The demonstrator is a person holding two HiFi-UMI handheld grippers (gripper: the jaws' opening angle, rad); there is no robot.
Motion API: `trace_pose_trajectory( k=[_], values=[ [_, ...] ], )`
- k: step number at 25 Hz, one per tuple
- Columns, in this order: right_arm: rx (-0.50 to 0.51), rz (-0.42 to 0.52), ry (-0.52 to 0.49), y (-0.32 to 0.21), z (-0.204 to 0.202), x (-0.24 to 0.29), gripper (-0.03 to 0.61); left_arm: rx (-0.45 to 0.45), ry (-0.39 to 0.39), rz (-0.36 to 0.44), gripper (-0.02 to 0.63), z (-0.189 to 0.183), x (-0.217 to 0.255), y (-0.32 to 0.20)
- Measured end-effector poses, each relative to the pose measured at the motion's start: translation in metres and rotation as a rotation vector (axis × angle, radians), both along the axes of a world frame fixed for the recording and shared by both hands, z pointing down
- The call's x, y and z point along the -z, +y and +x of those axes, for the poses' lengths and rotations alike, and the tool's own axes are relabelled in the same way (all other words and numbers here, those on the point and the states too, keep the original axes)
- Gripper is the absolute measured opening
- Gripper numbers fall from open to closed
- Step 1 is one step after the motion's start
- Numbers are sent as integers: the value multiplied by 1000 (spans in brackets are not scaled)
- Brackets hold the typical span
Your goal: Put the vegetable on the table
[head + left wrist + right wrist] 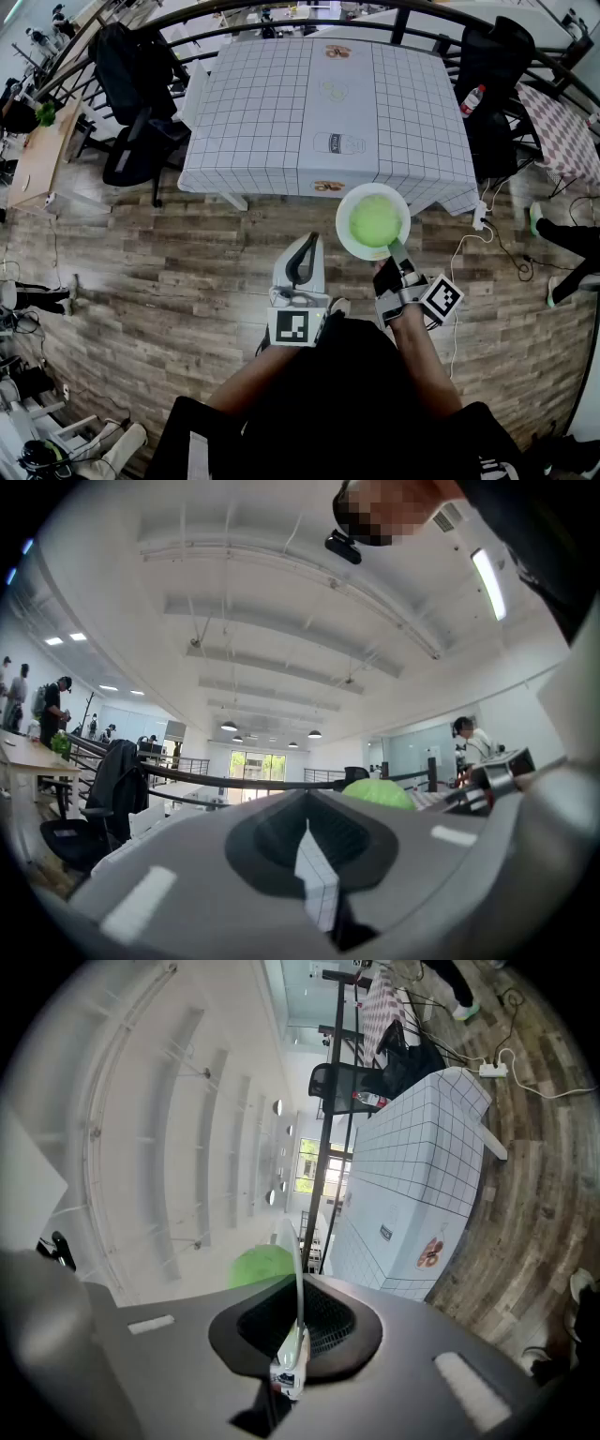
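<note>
A round pale-green vegetable (375, 220) lies on a white plate (345, 232). My right gripper (395, 251) is shut on the plate's near rim and holds it above the wooden floor, just before the near edge of the table (281, 112) with its white checked cloth. The right gripper view shows the plate (298, 1260) edge-on between the jaws of the right gripper (292, 1358), the vegetable (259, 1266) behind it and the table (412, 1185) beyond. My left gripper (302, 253) is shut and empty beside it; the left gripper (314, 850) points upward, the vegetable (378, 792) to its right.
Black chairs stand at the table's left (131, 94) and right (492, 84), the right one with a bottle (472, 99). A power strip and cable (480, 217) lie on the floor by the table's right corner. A curved railing (281, 19) runs behind; a wooden desk (37, 159) is far left.
</note>
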State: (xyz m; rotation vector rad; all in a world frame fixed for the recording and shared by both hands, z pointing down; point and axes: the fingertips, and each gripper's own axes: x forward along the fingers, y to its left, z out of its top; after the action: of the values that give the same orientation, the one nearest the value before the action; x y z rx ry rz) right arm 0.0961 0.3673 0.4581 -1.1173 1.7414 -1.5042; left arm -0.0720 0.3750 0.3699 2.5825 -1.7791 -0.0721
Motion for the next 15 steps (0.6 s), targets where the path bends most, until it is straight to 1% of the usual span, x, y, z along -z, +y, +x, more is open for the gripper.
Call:
trace_pose_trajectory(
  k=[2,4,7,9,12,15],
  values=[
    [16,26,12,3,6,-13,6,2,18,9,8,9,-12,3],
    [24,28,25,3,9,-18,8,4,30,7,8,14,-16,2],
    [14,-3,32,-5,8,-7,11,6,17,5,8,15,-5,-5],
    [5,-9,17,1,10,-7,12,4,5,21,8,19,-3,1],
    [10,11,-1,12,15,-10,12,1,-1,37,8,29,-3,12],
    [29,33,10,24,16,1,12,21,11,45,8,27,5,27]
  ],
)
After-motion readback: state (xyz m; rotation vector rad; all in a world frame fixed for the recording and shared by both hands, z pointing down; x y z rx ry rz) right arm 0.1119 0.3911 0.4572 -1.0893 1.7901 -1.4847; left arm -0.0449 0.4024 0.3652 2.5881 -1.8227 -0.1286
